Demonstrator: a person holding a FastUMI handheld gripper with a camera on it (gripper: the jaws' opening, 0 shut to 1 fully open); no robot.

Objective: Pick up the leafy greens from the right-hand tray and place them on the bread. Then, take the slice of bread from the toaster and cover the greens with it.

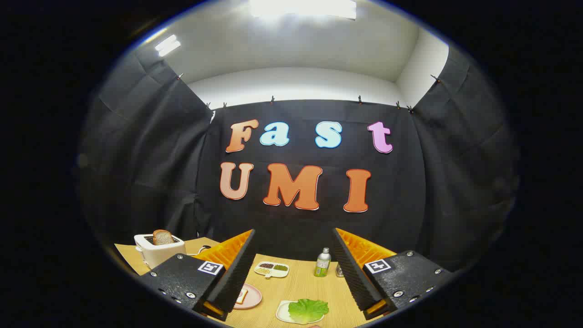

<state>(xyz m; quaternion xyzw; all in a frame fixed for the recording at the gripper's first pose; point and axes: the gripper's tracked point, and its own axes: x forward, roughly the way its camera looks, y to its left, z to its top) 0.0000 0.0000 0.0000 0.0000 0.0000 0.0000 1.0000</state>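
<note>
Fingers (294, 273) are standing wide apart with nothing between them, hovering high above the worktop (296, 287); we are judging this as the approach, the spread leaving room to come down around the first item. Leafy greens (308, 310) are lying on a pale tray (282, 313) just ahead of the fingers and between them, nearest of all, so we are well lined up for the pick. Beside the left finger a pink plate (253, 298) is carrying what looks like the bread (241, 296), partly hidden by that finger, near the greens so the carry should be short. Beyond the left finger a white toaster (157, 253) is holding the second slice (162, 237) upright, sticking out of the slot where it can be pinched. Farther ahead, between the fingers, a divided dish (272, 269) and a small bottle (322, 263) are sitting clear of our path.
</note>
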